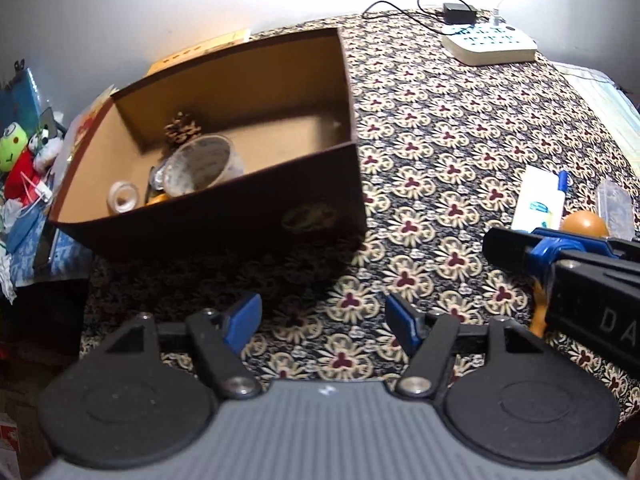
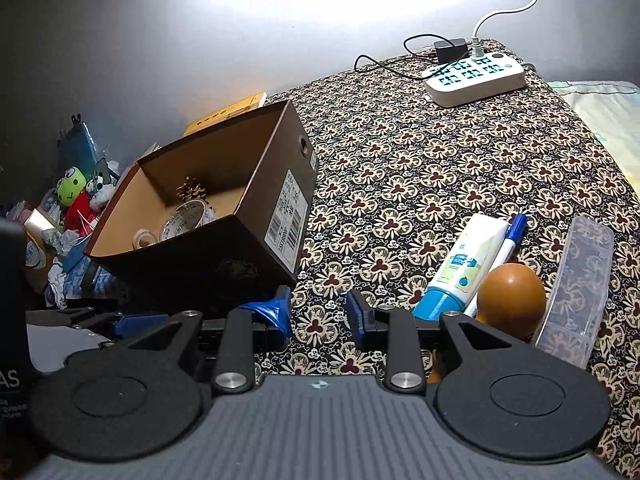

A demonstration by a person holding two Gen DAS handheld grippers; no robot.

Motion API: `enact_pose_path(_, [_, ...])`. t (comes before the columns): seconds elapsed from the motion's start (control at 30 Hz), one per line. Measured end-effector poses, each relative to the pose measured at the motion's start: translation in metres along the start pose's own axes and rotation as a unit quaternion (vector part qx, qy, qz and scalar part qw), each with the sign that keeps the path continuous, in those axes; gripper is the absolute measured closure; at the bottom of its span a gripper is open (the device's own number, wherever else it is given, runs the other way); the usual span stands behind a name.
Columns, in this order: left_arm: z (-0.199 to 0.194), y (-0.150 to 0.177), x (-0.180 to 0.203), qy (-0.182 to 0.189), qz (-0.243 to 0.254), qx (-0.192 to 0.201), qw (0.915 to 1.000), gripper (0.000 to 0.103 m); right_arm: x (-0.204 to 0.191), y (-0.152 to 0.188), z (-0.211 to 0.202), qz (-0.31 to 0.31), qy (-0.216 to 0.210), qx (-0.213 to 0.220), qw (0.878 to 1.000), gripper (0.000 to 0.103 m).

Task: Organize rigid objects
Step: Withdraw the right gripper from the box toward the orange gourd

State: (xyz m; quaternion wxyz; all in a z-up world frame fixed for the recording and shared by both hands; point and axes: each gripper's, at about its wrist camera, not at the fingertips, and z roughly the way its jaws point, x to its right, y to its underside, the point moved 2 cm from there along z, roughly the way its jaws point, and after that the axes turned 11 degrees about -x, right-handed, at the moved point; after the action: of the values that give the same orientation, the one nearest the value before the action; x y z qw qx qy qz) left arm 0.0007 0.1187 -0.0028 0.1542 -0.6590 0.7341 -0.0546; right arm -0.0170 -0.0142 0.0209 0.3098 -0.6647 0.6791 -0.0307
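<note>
Left wrist view — left gripper (image 1: pixel 322 322) agape

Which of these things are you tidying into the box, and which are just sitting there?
Part of the tidying:
brown cardboard shoebox
white-and-blue squeeze tube
blue-capped marker pen
brown egg-shaped object
clear plastic case
big roll of clear tape, already in the box

Just lying about:
white power strip
black plug adapter
green frog plush toy
</note>
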Motion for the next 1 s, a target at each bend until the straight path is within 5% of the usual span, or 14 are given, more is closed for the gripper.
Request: enact_pose_path(1.0, [0.022,-0.005,0.064,0.014,0.079,-0.026,0.9964,0.035,0.078,0.008,-0.011,0.067,0.000,-0.018,0.998,0.090])
